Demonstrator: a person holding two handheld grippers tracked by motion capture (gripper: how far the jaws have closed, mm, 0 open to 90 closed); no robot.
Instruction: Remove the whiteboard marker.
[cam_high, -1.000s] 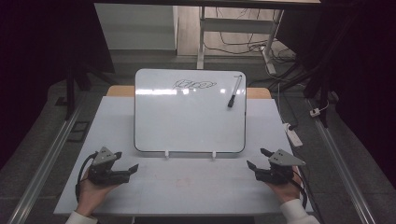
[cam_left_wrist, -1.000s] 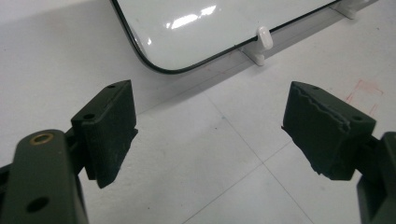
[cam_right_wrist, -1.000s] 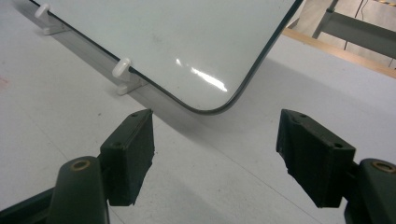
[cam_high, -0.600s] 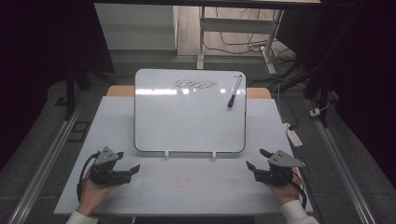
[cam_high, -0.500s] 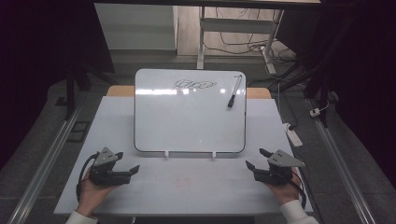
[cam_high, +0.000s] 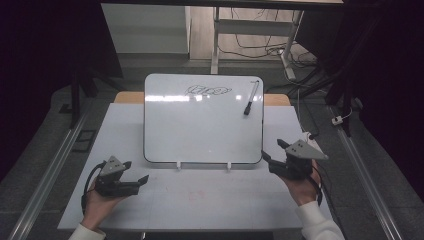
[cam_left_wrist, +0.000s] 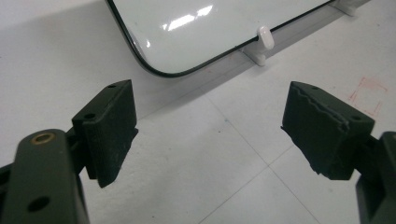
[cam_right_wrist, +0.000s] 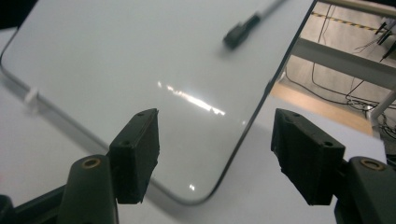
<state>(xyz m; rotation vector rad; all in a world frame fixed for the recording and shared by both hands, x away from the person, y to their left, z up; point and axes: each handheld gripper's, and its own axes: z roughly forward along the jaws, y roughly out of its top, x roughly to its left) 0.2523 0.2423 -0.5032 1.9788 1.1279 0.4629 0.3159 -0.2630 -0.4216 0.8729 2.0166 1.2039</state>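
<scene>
— What lies ahead of the right gripper (cam_high: 274, 151)?
— A glossy, round-cornered whiteboard (cam_high: 202, 125), a black marker (cam_high: 251, 98) on it. Jaws spread, empty.
— The left gripper (cam_high: 136, 171)?
— Matte black, agape, over the smooth white table (cam_high: 200, 200).

Your white sleeves (cam_high: 314, 219) end at black grippers (cam_high: 136, 183) with grey triangular plates (cam_high: 302, 148), brass screws (cam_left_wrist: 43, 138) and trailing black cables (cam_high: 88, 182).

a white table (cam_high: 200, 200) is carrying a whiteboard (cam_high: 200, 125) lying just ahead of both pairs of jaws
</scene>
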